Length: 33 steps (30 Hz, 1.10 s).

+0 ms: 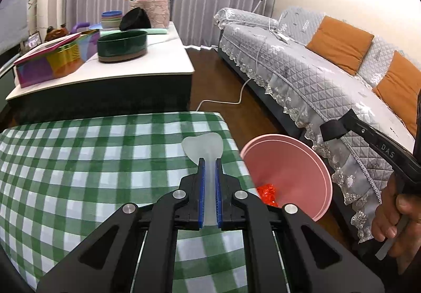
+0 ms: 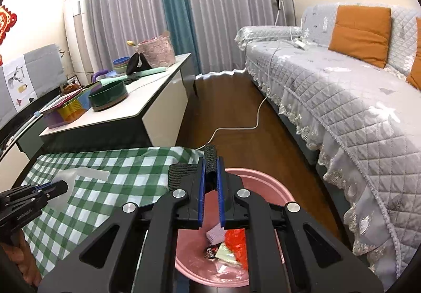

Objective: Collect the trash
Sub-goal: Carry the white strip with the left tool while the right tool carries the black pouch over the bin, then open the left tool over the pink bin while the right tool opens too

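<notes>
My left gripper (image 1: 210, 161) is shut on a translucent white plastic scraper (image 1: 204, 147), holding it over the green-checked tablecloth (image 1: 79, 174). It also shows at the left in the right wrist view (image 2: 59, 186), with the scraper (image 2: 84, 175). My right gripper (image 2: 211, 160) is shut on a black textured strap (image 2: 210, 158) above the pink bin (image 2: 263, 182). The bin (image 1: 289, 161) stands off the table's right edge and holds red wrapping (image 2: 236, 240), paper scraps and other trash.
A grey quilted sofa (image 2: 342, 87) with orange cushions (image 2: 360, 29) runs along the right. A white cable (image 2: 236, 127) lies on the wood floor. Behind the table, a white counter (image 1: 118, 66) carries a green round tin (image 1: 122, 45), a colourful box and bowls.
</notes>
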### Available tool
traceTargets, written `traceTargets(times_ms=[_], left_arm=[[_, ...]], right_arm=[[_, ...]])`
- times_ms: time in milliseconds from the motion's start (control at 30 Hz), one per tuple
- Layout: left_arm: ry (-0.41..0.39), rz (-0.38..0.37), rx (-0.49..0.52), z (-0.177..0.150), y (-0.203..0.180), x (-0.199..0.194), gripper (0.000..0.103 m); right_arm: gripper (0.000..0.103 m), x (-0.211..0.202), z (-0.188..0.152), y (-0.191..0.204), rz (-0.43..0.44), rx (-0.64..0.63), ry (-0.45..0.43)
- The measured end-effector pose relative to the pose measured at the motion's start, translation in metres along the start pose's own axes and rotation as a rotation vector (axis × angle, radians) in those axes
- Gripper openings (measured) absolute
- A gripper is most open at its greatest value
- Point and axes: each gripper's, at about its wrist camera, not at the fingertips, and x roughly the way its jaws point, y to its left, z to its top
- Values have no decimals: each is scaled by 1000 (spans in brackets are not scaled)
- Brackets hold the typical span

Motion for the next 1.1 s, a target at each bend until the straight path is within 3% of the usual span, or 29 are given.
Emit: traceTargets(times_ms=[567,1100], left_arm=[[19,-52,47,17,-68,40,6],[60,-111,107,22,-105,79,7]], right_arm=[[9,23,1,-22,-77,-4,16],[9,40,-5,-46,-106,33,56]])
